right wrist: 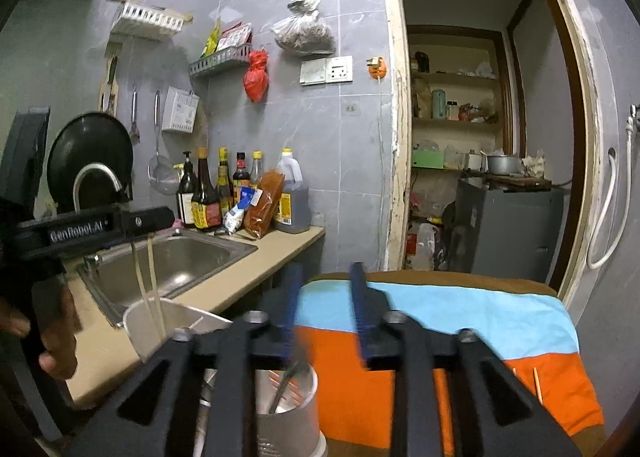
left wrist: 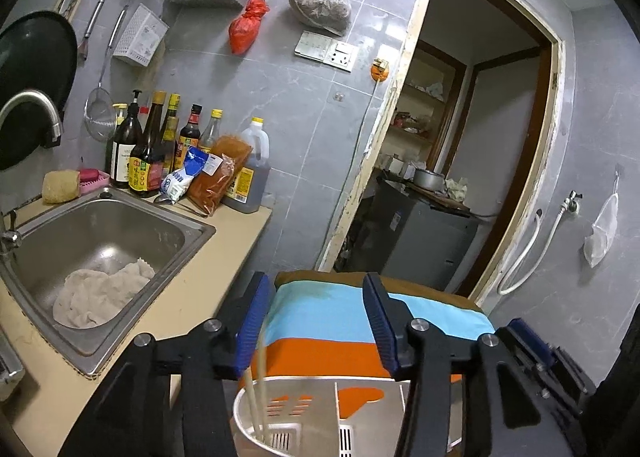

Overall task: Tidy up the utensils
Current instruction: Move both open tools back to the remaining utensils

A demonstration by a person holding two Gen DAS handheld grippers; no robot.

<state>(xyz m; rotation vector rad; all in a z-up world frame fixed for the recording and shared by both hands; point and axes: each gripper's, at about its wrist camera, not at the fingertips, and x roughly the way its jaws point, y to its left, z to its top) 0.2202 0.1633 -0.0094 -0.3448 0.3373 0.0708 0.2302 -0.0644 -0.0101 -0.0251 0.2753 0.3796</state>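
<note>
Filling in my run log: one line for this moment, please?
left gripper: open, above chopsticks in holder | right gripper: open, empty | striped cloth: under holder

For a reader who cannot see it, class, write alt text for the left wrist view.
An open left gripper hovers over a white utensil holder with two chopsticks standing in its left compartment, free of the fingers. The holder sits on a striped blue and orange cloth. To the left a steel sink holds a rag, with sauce bottles behind.
</note>
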